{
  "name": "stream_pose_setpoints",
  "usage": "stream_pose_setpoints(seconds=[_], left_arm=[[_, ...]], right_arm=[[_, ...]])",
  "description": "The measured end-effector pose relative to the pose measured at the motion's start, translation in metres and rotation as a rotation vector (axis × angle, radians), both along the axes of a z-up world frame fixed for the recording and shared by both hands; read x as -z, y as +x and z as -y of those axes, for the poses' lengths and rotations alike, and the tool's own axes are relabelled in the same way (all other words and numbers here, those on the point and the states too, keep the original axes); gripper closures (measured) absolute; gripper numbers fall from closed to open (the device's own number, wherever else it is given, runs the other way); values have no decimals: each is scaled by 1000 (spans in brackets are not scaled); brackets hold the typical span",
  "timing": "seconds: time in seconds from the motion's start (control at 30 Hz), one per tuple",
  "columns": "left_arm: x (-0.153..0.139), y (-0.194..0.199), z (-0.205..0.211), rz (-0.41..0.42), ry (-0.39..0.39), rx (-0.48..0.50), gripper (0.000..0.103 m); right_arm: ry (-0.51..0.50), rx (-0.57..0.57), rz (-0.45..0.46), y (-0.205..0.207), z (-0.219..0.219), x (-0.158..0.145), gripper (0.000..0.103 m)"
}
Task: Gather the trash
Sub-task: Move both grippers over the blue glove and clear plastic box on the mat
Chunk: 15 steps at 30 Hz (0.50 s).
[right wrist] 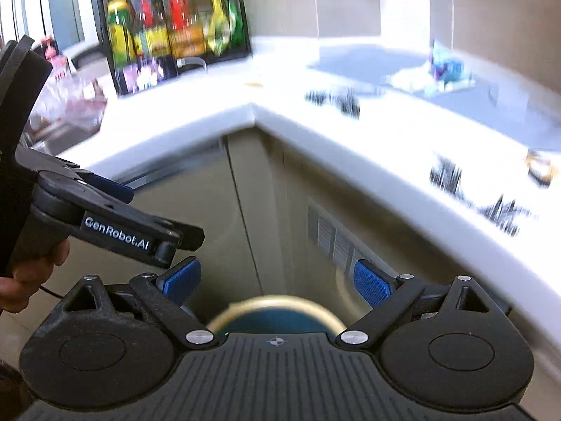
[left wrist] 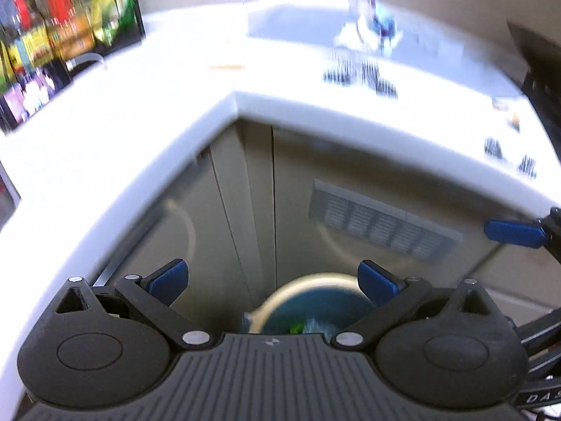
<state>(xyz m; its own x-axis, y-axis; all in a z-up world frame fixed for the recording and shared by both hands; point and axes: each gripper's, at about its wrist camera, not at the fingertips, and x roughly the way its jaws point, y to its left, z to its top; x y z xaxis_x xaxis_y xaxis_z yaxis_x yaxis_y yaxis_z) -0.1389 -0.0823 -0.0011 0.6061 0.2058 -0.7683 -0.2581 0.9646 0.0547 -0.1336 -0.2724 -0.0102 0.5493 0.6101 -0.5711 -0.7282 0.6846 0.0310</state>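
Both fisheye views are looking down past a white L-shaped countertop (left wrist: pixel 105 175) toward beige cabinet doors (left wrist: pixel 242 210), and both are blurred.

At far left on the counter, a black rack of bottles and snack bags (left wrist: pixel 63 35) is standing against the wall. Moving right, a small orange-brown scrap (left wrist: pixel 226 67) is lying alone on the white surface. Further right, a crumpled pile of white and blue wrappers (left wrist: pixel 371 31) is sitting on a grey mat (left wrist: pixel 294 24), with dark smeared shapes (left wrist: pixel 357 75) lying just in front of it. More dark bits (right wrist: pixel 473 193) and a yellowish scrap (right wrist: pixel 541 168) are sitting near the right end of the counter; they are too blurred to identify.

Below the counter corner, a round bin with a pale gold rim (left wrist: pixel 280 291) and a dark blue-green inside is standing on the floor. Something green and clear is lying inside it.

The left gripper (left wrist: pixel 272 282) is hovering over the bin, its blue pads (left wrist: pixel 168 280) spread wide with nothing between them. In the right wrist view it is showing at left, gripped by a bare hand (right wrist: pixel 31 273).

The right gripper (right wrist: pixel 277 282) is hanging beside it over the same bin, its blue pads (right wrist: pixel 371 282) also spread wide and holding nothing. To the right, a slatted vent (left wrist: pixel 382 221) is set into the cabinet face.
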Motion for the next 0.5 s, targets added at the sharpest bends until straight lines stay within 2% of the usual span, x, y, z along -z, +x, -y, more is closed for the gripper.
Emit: stream_pose_setpoints(seconds=[0.17,0.3,0.5], left_arm=[[-35,13,-6,97,17,-6,0],[-55,39,-9,148,47,4,0],[-77,86,-12,198,62,24,0]], right_arm=[[54,18,138,7,0,-33,5],[99,70,233,27,-1,-58,3],[137,221,295,78,3,-77,2]])
